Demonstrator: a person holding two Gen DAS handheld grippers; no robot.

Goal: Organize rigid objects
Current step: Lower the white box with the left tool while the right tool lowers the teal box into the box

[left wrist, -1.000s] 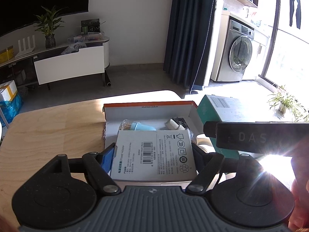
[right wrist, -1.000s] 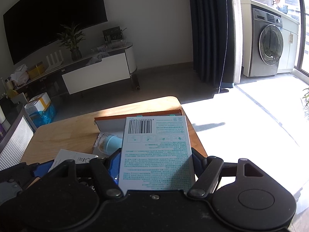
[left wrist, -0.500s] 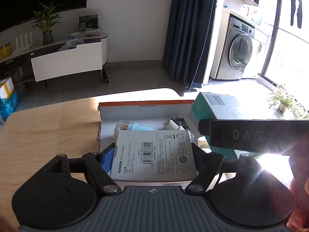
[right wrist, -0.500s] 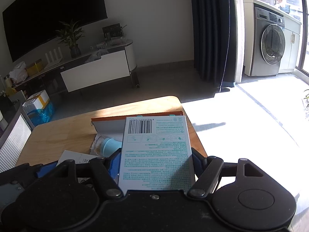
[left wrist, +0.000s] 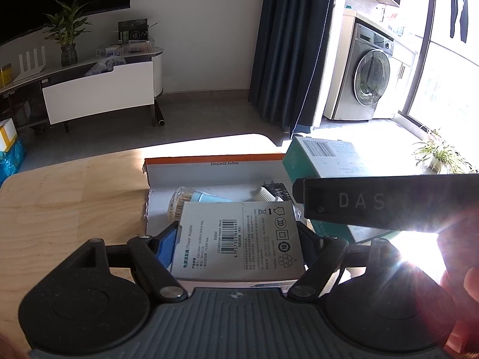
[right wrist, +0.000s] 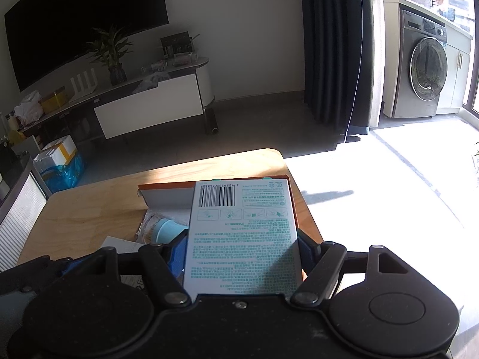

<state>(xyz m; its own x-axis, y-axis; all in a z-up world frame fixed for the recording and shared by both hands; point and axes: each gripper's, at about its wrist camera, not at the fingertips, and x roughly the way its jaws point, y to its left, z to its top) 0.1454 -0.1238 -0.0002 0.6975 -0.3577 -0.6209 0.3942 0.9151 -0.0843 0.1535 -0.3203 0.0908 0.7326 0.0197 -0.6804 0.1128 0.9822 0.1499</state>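
- My left tongs (left wrist: 236,236) grip a grey adapter box (left wrist: 239,236) above the open carton (left wrist: 209,164).
- My right tongs (right wrist: 241,245) clamp a teal-printed box (right wrist: 242,233); whether it touches the surface (right wrist: 89,206) is unclear.

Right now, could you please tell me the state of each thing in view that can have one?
left gripper: shut on the power adapter box.
right gripper: shut on the teal-printed box.
tray box: open, items inside.
washing machine: door closed.
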